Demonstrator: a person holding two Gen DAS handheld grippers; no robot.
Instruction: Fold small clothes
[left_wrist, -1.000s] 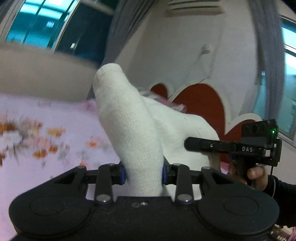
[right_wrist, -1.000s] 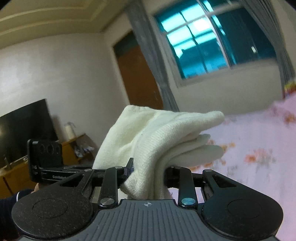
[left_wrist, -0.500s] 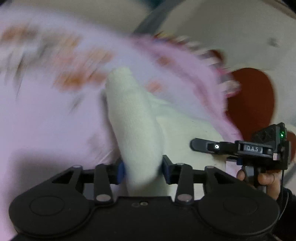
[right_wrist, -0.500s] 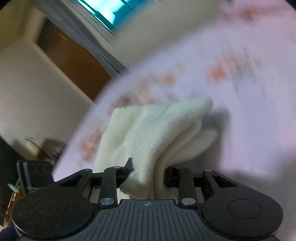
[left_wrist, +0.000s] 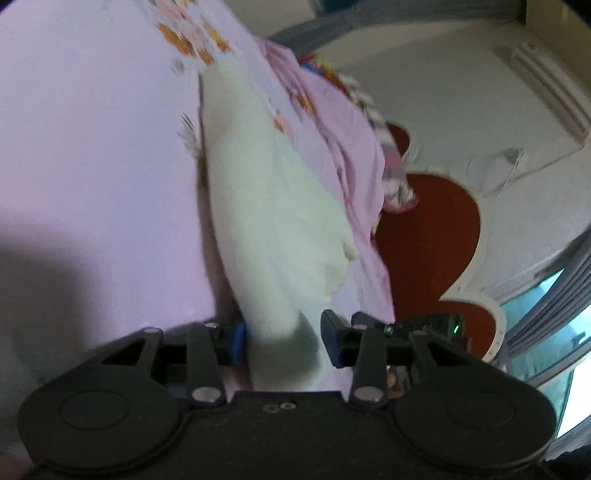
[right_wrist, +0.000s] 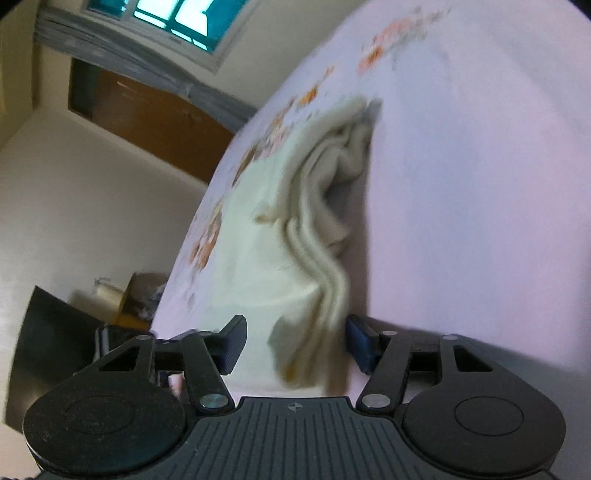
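1. Left wrist view: my left gripper (left_wrist: 282, 343) has its fingers parted, with the white garment (left_wrist: 258, 206) running between them toward 12 o'clock, lying on the pink floral bedsheet (left_wrist: 92, 166).
2. Right wrist view: my right gripper (right_wrist: 295, 341) stands wide apart; the garment's (right_wrist: 295, 229) layered edge lies between the fingers, stretching toward 1 o'clock.

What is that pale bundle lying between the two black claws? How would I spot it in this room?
Look at the big pink floral bedsheet that fills most of both views. On it lies a cream knitted cloth, folded into several layers with ribbed edges showing on one side. It is the only pale, plain thing on the flowered sheet, and both the left gripper and right gripper have their fingers around its ends.
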